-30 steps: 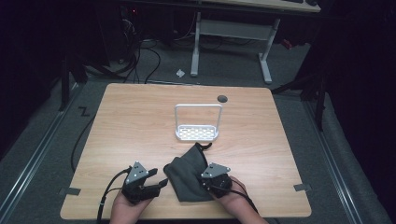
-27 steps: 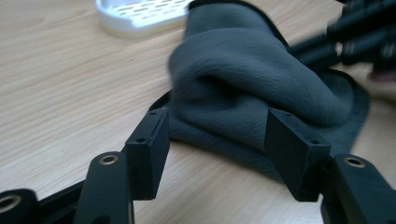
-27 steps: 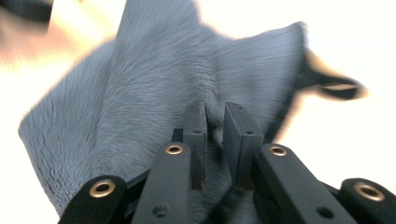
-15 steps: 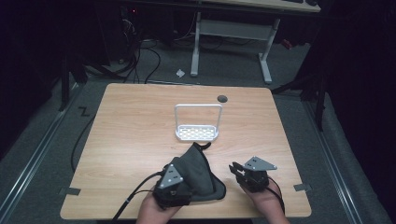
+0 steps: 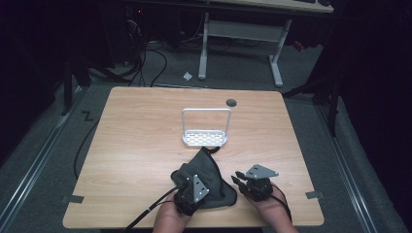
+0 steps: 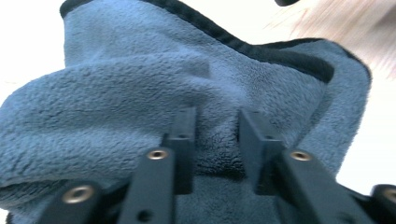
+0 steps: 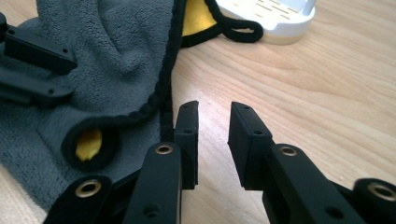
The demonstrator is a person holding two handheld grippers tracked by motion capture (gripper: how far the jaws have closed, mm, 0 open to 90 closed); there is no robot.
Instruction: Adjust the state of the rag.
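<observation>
My left gripper (image 5: 191, 195) has just closed its fingers, pinching a fold of the grey cloth (image 5: 206, 171) lying on the bench. My right gripper (image 7: 212, 140) just opened, released, the cloth's hem beside its fingers; handover looks done.

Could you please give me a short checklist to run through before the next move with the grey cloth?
1. Left gripper pinches a fold of the cloth: ok; its jaws have just been closing, with fleece between them.
2. Right gripper free of the cloth: ok; its jaws have just been opening, and bare table shows between them.
3. Cloth lies flat: not ok, bunched.
4. White rack clear of both grippers: ok.
5. Cloth's loop apart from the rack: cannot tell.
</observation>
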